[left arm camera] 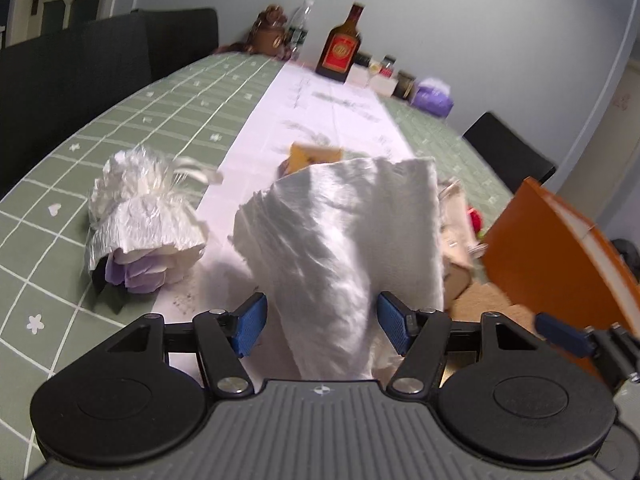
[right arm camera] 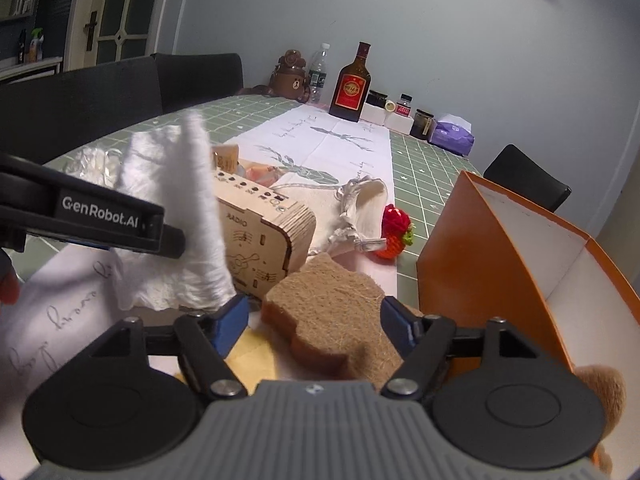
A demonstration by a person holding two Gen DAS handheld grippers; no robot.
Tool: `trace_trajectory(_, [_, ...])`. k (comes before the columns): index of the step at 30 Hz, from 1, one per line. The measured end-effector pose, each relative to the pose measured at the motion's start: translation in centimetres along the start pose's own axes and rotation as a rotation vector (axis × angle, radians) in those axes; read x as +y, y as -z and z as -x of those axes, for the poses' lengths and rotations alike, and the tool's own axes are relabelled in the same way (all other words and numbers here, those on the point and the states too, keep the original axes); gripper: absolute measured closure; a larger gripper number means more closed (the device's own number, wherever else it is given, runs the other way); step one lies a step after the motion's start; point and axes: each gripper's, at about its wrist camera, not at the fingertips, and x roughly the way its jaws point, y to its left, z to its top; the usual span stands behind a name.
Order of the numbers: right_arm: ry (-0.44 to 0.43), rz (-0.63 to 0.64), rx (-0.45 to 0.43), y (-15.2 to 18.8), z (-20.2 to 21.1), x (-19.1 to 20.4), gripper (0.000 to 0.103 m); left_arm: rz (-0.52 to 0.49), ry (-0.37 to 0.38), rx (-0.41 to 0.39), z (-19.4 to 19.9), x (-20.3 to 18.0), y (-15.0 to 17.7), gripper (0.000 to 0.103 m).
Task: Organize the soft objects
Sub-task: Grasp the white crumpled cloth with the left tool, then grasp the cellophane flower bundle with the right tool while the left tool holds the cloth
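A white towel (left arm camera: 344, 240) stands bunched between the blue pads of my left gripper (left arm camera: 320, 322); the pads sit apart on either side of it, touching its sides. The towel also shows in the right wrist view (right arm camera: 176, 216), with the left gripper's finger (right arm camera: 120, 220) against it. My right gripper (right arm camera: 312, 324) is open around a brown bread-shaped sponge (right arm camera: 332, 316) lying on the table. An open orange box (right arm camera: 520, 248) with a white inside stands to the right. A red knitted strawberry (right arm camera: 396, 236) and a cream cloth pouch (right arm camera: 360, 208) lie behind the sponge.
A wooden radio box (right arm camera: 260, 236) stands between towel and sponge. A wrapped paper flower bundle (left arm camera: 140, 220) lies left on the green checked tablecloth (left arm camera: 120, 128). A bottle (right arm camera: 352, 84), jars, a bear figure and a purple tissue pack (right arm camera: 452, 136) line the far edge. Dark chairs surround the table.
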Motion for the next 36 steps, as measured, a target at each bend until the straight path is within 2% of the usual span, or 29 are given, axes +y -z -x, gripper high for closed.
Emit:
trace_trajectory(4, [-0.018,0.020,0.028,0.3,-1.0,-0.2,0.027,0.015,-0.014,0.015,-0.9,0.6,0.0,0.030])
trace_trajectory(6, [-0.021,0.016,0.031,0.4,-1.2,-0.3,0.027,0.021,-0.009,0.011,-1.1,0.8,0.0,0.034])
trace_trajectory(9, [-0.031,0.004,0.038,0.5,-1.4,-0.4,0.027,0.006,0.003,0.003,-1.2,0.5,0.2,0.057])
trace_trajectory(11, [-0.034,-0.004,0.039,0.6,-1.4,-0.5,0.027,-0.011,0.003,-0.006,-1.1,0.2,0.4,0.076])
trace_trajectory(14, [-0.034,-0.016,0.036,0.8,-1.3,-0.6,0.027,-0.028,0.003,-0.028,-0.8,-0.1,0.5,0.085])
trace_trajectory(19, [-0.042,-0.045,-0.007,0.8,0.4,-0.5,0.027,-0.066,0.007,-0.074,1.4,-0.2,1.0,0.090])
trace_trajectory(24, [-0.099,-0.086,-0.024,1.5,2.5,0.7,0.025,-0.076,0.020,-0.070,3.9,0.3,2.3,0.090])
trace_trajectory(27, [-0.147,-0.111,-0.004,2.3,3.2,1.5,0.020,-0.076,0.027,-0.047,4.7,0.7,3.1,0.090])
trace_trajectory(30, [-0.199,-0.142,0.046,3.0,2.9,1.9,0.020,-0.077,0.026,-0.033,5.0,1.1,3.9,0.090])
trace_trajectory(32, [-0.197,-0.150,0.082,3.3,2.3,2.1,0.017,-0.073,0.027,-0.025,5.0,1.4,4.3,0.090])
trace_trajectory(33, [-0.191,-0.155,0.102,3.5,1.9,2.2,0.009,-0.072,0.027,-0.023,5.0,1.5,4.5,0.090])
trace_trajectory(36, [-0.183,-0.179,0.127,4.0,1.3,1.8,0.008,-0.073,0.033,-0.024,5.4,1.6,4.8,0.090])
